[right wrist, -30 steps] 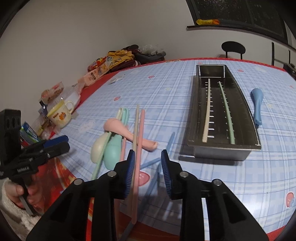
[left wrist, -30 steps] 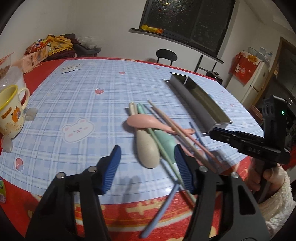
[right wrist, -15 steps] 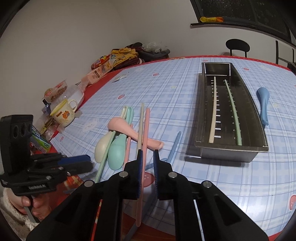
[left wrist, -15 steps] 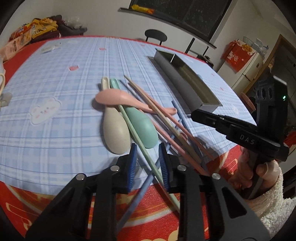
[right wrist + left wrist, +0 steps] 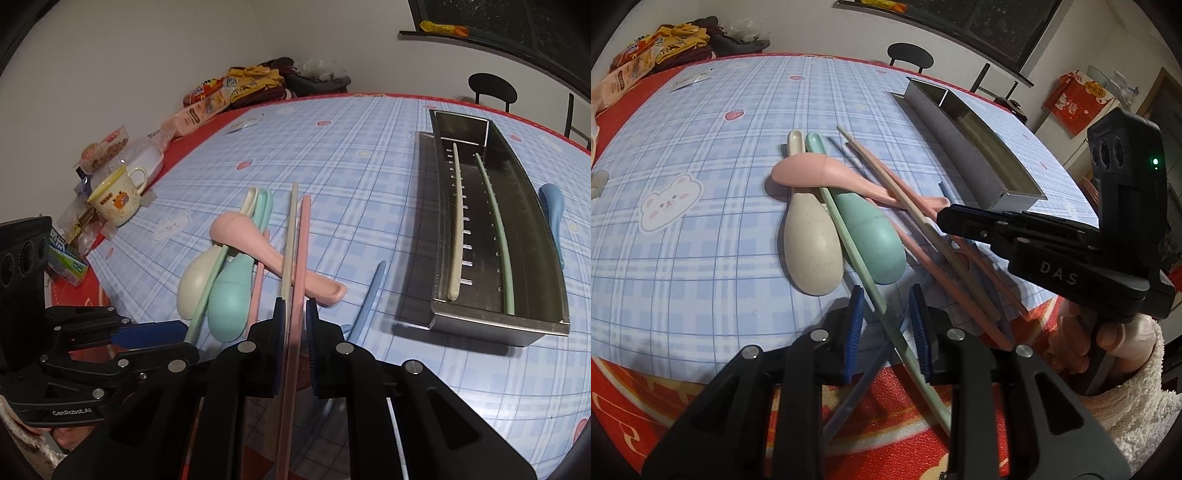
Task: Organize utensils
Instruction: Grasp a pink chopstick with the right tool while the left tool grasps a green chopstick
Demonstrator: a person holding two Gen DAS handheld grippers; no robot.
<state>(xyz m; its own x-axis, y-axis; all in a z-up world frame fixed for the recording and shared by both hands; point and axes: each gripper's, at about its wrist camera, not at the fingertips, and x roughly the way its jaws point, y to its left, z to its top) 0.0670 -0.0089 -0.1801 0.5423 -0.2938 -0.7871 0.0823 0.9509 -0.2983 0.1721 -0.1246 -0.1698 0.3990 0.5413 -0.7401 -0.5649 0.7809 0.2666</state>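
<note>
So far only a small part is sorted: the long stainless-steel tray (image 5: pixel 546 321) holds one cream chopstick (image 5: pixel 457 229) and one pale green chopstick (image 5: pixel 496 236), lying lengthwise and apart. A blue plastic spoon (image 5: pixel 553 210) sits on the checked blue tablecloth (image 5: pixel 332 155) just beside the tray's far wall. Everything else is left in a crossed pile near the table's front edge: a cream spoon (image 5: pixel 810 240), a mint-green spoon (image 5: pixel 871 240), a pink spoon (image 5: pixel 827 173) lying across them, a blue chopstick (image 5: pixel 369 291), and several pink, cream and green sticks. My right gripper (image 5: pixel 294 325) has just been closing, and its blue pads now stand nearly together on a pink chopstick (image 5: pixel 301 266) and a beige chopstick (image 5: pixel 290 251), which run side by side between them. My left gripper (image 5: pixel 886 321) has just been narrowing too; a second pale green chopstick (image 5: pixel 857 258) runs between its pads, but gaps show on both sides, so I judge it unclamped.
</note>
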